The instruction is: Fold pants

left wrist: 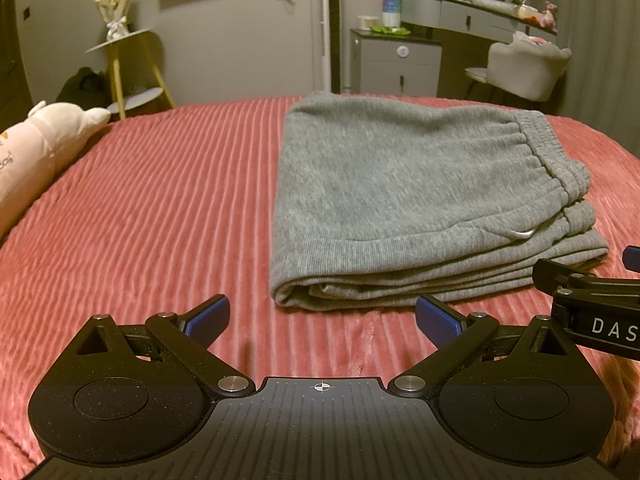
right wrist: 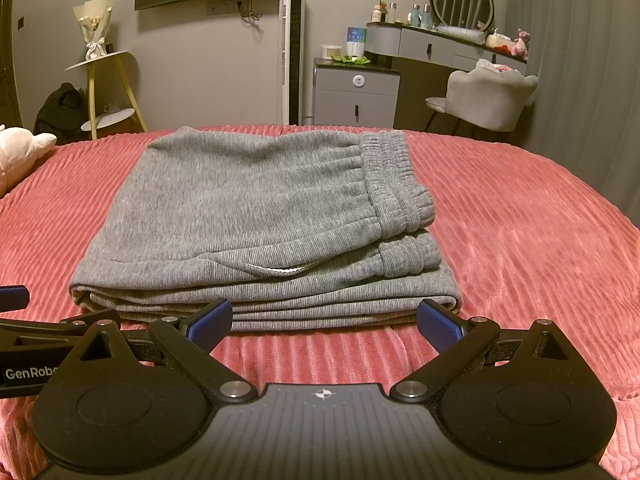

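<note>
One pair of grey sweatpants (right wrist: 256, 216) lay folded into a thick stack on the pink ribbed bedspread (right wrist: 520, 216), its longer sides running away from us and the elastic waistband (right wrist: 394, 176) along the right edge, folded layers facing our grippers. We held two grippers just short of it: the left gripper (left wrist: 322, 318) to the left of the stack's near edge, the right gripper (right wrist: 325, 320) squarely before it. Both had their jaws spread wide and empty. One white plush toy (left wrist: 44, 140) lay at the bed's left side.
</note>
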